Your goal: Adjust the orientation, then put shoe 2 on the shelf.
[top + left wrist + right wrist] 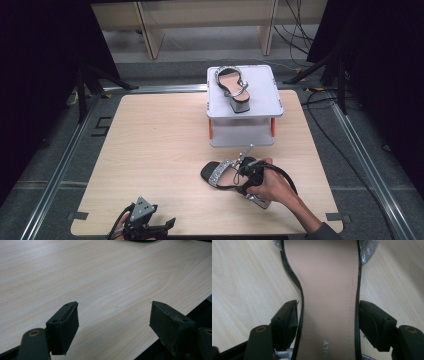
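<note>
The right gripper [328, 315] straddles the waist of a sandal [329, 290]: its jaws stand apart, one on each side of the pink insole, the right one just at the sandal's black edge, the left one with a thin gap and a loose black strap [298, 322] between it and the sole. Whether either pad presses the sandal cannot be told. In the high view the right hand [272, 187] holds that gripper [250, 175] over the sandal [220, 172], which lies flat on the table [150, 150] near its right front part, toe with a glittering silver band pointing left, block heel toward the front right corner.

The left gripper [113, 322] has its jaws wide apart with nothing between them, hovering over bare wood at the table's front edge. In the high view it [147, 222] sits at the front edge, left of centre, well apart from the sandal.

At the far edge, right of centre, stands a small white two-level rack [260, 100] with orange posts. A second sandal [232, 85] rests on its top shelf, toward the left side, heel toward the front.
</note>
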Demonstrator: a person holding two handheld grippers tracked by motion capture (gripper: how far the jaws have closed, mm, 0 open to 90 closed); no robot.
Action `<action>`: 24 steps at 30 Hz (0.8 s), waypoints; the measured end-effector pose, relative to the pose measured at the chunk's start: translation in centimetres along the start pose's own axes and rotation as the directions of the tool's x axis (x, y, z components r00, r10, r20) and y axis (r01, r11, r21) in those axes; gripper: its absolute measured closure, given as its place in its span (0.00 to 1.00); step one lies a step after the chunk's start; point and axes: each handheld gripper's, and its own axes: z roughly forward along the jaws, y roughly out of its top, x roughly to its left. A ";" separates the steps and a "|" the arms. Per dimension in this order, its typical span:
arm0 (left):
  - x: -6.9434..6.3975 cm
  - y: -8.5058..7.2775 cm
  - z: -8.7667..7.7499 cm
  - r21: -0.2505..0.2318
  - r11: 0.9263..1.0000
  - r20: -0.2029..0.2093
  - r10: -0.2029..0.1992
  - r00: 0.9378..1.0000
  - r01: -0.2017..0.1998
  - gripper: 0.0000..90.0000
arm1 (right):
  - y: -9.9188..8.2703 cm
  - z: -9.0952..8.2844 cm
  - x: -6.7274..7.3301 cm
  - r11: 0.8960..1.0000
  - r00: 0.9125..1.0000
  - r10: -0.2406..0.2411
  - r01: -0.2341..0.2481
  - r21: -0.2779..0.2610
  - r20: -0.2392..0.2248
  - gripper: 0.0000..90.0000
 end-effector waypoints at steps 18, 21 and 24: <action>-0.2 0.0 -0.1 -0.010 0.998 0.006 -0.055 0.998 0.055 0.25 | 0.0 0.5 -0.6 0.995 0.995 -0.093 0.093 0.036 -0.021 0.47; -0.2 -0.1 -0.1 -0.009 0.999 0.008 -0.054 0.999 0.054 0.25 | 0.0 0.7 -0.4 0.997 0.998 -0.062 0.063 0.043 -0.019 0.45; -0.1 -0.1 -0.1 -0.005 0.999 0.009 -0.038 0.999 0.038 0.25 | 0.1 0.8 -0.3 0.995 0.997 -0.080 0.080 0.053 0.001 0.47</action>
